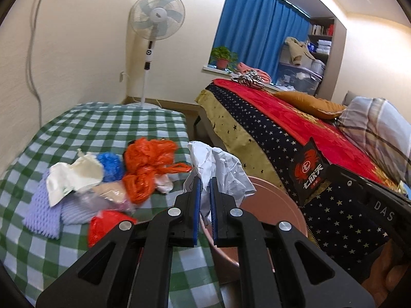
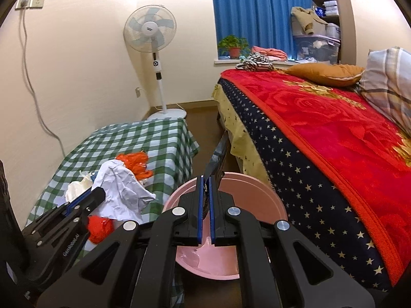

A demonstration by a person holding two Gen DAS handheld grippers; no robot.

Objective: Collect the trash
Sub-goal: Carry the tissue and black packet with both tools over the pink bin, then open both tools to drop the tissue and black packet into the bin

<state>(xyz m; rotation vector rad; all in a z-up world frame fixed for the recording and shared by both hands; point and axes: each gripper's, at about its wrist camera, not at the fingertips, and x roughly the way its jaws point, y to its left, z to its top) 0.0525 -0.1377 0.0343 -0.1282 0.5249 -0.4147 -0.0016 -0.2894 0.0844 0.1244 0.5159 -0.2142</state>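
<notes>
Jaws on crumpled white paper [image 1: 218,166]

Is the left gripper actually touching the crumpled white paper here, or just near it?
Touching. The left wrist view shows the left gripper with its blue pads closed on the crumpled white paper, which sticks up from between them.

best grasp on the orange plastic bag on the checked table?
Judging by shape: pinch the orange plastic bag at its loose handle loop, which sticks out sideways toward the pink bin. Come from above on that side; the bag's other side is crowded by the blue and white trash.
</notes>
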